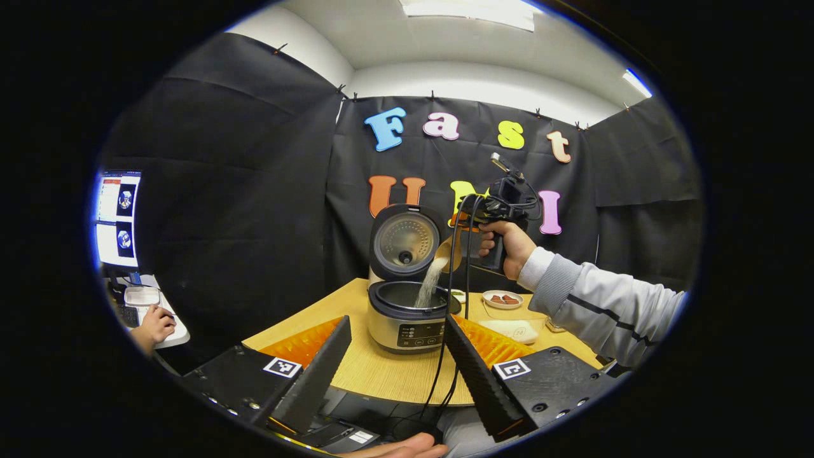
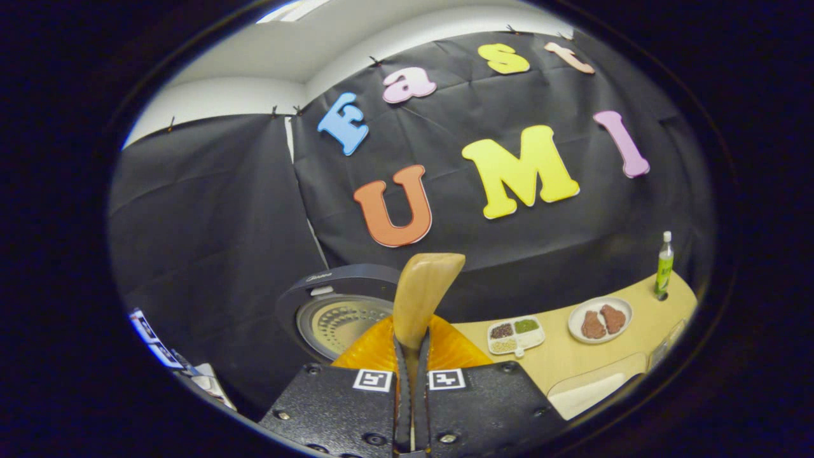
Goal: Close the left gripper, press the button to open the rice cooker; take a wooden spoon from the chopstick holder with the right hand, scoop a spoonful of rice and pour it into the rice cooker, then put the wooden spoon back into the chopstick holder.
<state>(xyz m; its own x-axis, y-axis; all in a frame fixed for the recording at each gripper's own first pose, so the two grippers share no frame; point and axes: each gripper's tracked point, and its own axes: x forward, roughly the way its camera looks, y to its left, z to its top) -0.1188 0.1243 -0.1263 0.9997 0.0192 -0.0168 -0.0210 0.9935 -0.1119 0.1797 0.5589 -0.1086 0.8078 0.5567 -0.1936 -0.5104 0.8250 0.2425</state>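
Black cloth (image 1: 254,191) hangs as the booth's walls, pinned along the top with small clips. Above it run a white wall (image 1: 470,83) and a pale ceiling with bright light panels (image 1: 470,9). A light wooden tabletop (image 1: 381,369) stands before the back cloth. At the far left, lit monitors (image 1: 117,219) sit on a side desk (image 1: 172,331).

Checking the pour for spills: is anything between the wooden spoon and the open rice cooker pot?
Nothing visible blocks it. The tan wooden spoon, clamped in the right gripper, tips above the silver rice cooker; its round lid stands open behind, and white rice streams straight into the pot.
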